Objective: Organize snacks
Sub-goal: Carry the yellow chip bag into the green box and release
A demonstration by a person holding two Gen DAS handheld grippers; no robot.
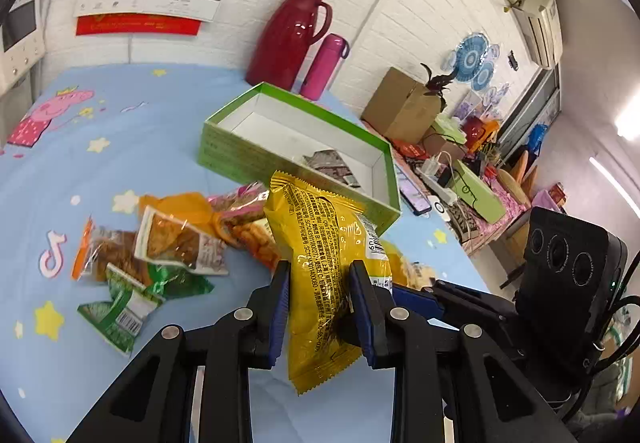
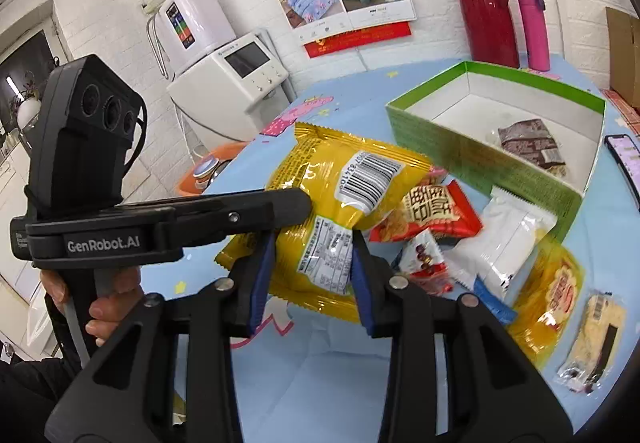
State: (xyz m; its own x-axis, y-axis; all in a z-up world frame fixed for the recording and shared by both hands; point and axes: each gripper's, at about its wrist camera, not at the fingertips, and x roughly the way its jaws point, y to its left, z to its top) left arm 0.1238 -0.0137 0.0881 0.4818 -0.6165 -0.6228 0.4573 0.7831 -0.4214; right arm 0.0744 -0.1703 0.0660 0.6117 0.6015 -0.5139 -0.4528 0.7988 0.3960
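My left gripper is shut on a yellow snack bag and holds it upright above the blue tablecloth. An open green box stands behind it with one brown packet inside. Several loose snack packets lie to the left on the cloth. In the right wrist view my right gripper is open just in front of the yellow snack bag, which spreads wider than both fingers. The green box and its brown packet are at the upper right.
A red packet, a white packet, a yellow packet and a pale bar lie by the box. A phone sits at the table's right edge. A red thermos and pink bottle stand by the wall. A hand grips the left tool.
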